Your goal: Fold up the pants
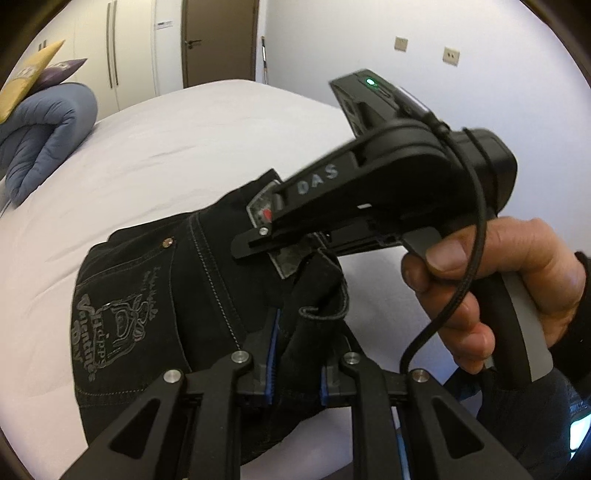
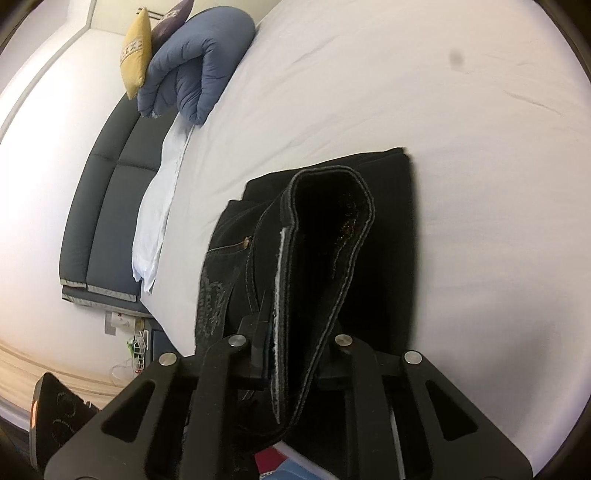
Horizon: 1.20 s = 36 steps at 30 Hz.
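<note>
Black denim pants (image 1: 177, 295) with grey contrast stitching and a grey printed back pocket are lying partly folded on the white bed sheet (image 1: 155, 155), bunched into a thick stack. In the right wrist view the same pants (image 2: 391, 221) are sitting on the sheet (image 2: 443, 110) with a stitched hem loop standing up toward the camera.

Left black two-finger gripper (image 1: 297, 369) is pinching a raised fold of the pants' fabric between its blue-lined fingers (image 1: 271, 354); jaws are narrowed onto the cloth, not fully closed.

Right black two-finger gripper (image 2: 295, 354) is clamping the upright hem loop, jaws drawn in on the denim. Seen from the left wrist, this right gripper (image 1: 255, 247) is lying across the top of the pants, its thin fingertips nearly together at the grey waist label; the person's right hand (image 1: 491, 288) is squeezing its grey handle, a black cable running down past the hand.

Beyond the pants, a rolled blue quilted duvet (image 2: 195, 70) is sitting at the sheet's far edge, with a yellow cushion (image 2: 137, 55) and a purple cushion (image 2: 170, 20) leaning against it. A dark grey padded headboard (image 2: 99, 206) is running beside the sheet's edge.
</note>
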Tool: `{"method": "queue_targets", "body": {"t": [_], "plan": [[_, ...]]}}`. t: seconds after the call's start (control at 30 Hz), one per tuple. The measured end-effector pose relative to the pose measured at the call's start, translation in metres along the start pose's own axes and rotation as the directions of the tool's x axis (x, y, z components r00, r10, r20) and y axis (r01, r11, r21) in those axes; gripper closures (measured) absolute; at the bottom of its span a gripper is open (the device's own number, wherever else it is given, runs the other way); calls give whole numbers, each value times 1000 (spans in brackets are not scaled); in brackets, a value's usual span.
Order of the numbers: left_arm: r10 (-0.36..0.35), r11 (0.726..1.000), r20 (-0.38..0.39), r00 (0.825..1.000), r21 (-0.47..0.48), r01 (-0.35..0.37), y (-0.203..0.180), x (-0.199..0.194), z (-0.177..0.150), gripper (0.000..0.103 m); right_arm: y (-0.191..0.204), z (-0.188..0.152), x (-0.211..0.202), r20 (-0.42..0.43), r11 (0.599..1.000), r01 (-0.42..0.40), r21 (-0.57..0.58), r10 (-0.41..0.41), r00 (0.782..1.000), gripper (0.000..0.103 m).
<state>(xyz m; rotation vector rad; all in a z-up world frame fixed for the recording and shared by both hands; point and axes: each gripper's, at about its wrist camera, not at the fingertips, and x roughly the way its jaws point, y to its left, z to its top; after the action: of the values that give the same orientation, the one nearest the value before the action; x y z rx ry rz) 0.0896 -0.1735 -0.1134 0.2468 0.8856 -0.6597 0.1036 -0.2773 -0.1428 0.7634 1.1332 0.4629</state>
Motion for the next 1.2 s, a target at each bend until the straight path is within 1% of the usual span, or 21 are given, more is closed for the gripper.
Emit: {"method": "queue_targets", "body": {"t": [0.1, 0.17, 0.2, 0.27, 0.33, 0.43, 0.53, 0.57, 0.63, 0.67, 0.73, 0.77, 0.83, 0.9, 0.93, 0.97, 1.03, 1.1, 1.13, 1.17, 1.2], "plan": [[-3, 1000, -26, 1000, -3, 2, -8, 14, 0, 83, -36, 5, 6, -4, 1000, -2, 12, 2, 1000, 89], [-5, 1000, -50, 999, 1, 5, -9, 24, -5, 78, -49, 5, 14, -20, 1000, -16, 4, 16, 1000, 89], [-15, 1000, -70, 997, -1, 15, -10, 30, -8, 74, -57, 6, 19, -26, 1000, -17, 7, 17, 1000, 89], [-26, 1000, -72, 997, 0, 26, -16, 31, -14, 65, -67, 5, 22, -24, 999, -45, 9, 45, 999, 89], [-60, 998, -68, 996, -6, 60, -17, 29, -15, 45, -74, 6, 24, -29, 997, -73, 23, 74, 997, 89], [-105, 994, -59, 993, -26, 103, -18, 14, -21, 37, -81, 9, 26, -56, 991, -102, 91, 108, 993, 89], [-152, 986, -15, 988, -75, 150, -7, -16, -25, 32, -73, 13, 11, -32, 997, -47, 67, 50, 998, 87], [-151, 985, 0, 989, -84, 151, -1, -23, -25, 32, -72, 12, 3, -18, 998, -18, 53, 19, 1000, 84], [-133, 984, 49, 990, -111, 138, 18, -44, -21, 27, -68, 12, -14, 12, 998, 32, 56, -32, 999, 79], [-113, 984, 68, 991, -128, 121, 29, -52, -20, 26, -66, 12, -26, 40, 995, 78, 63, -81, 996, 75], [-80, 982, 83, 993, -164, 93, 55, -57, -17, 26, -63, 12, -49, 105, 985, 152, 85, -161, 981, 75], [-65, 979, 80, 995, -188, 79, 69, -57, -14, 26, -61, 11, -60, 137, 986, 138, 93, -149, 979, 75], [-49, 972, 65, 997, -226, 63, 90, -51, -12, 28, -48, 6, -73, 180, 998, 13, 65, -25, 983, 75], [-65, 962, 48, 997, -263, 75, 106, -43, -10, 29, -29, -3, -65, 131, 996, -86, 1, 85, 988, 75], [-70, 956, 31, 997, -283, 76, 112, -36, -14, 31, -23, -8, -58, 105, 995, -93, -23, 95, 990, 75], [-71, 953, 16, 997, -293, 73, 115, -32, -16, 33, -17, -13, -49, 76, 995, -92, -44, 95, 993, 75], [-74, 942, -31, 997, -329, 60, 127, -14, -33, 37, -20, -26, -23, -7, 997, -55, -48, 55, 998, 75], [-84, 932, -45, 995, -356, 62, 127, -3, -51, 38, -40, -39, 3, -90, 1000, 30, -3, -30, 995, 76], [-78, 936, -37, 996, -348, 60, 123, -6, -54, 38, -48, -45, 8, -73, 1000, 20, -9, -21, 997, 76], [-63, 942, -35, 997, -331, 48, 119, -6, -55, 38, -51, -49, 6, -40, 1000, 0, -29, -1, 999, 80], [-58, 948, -42, 997, -317, 42, 116, -9, -53, 39, -54, -50, 6, -35, 1000, -6, -25, 5, 999, 81]]}}
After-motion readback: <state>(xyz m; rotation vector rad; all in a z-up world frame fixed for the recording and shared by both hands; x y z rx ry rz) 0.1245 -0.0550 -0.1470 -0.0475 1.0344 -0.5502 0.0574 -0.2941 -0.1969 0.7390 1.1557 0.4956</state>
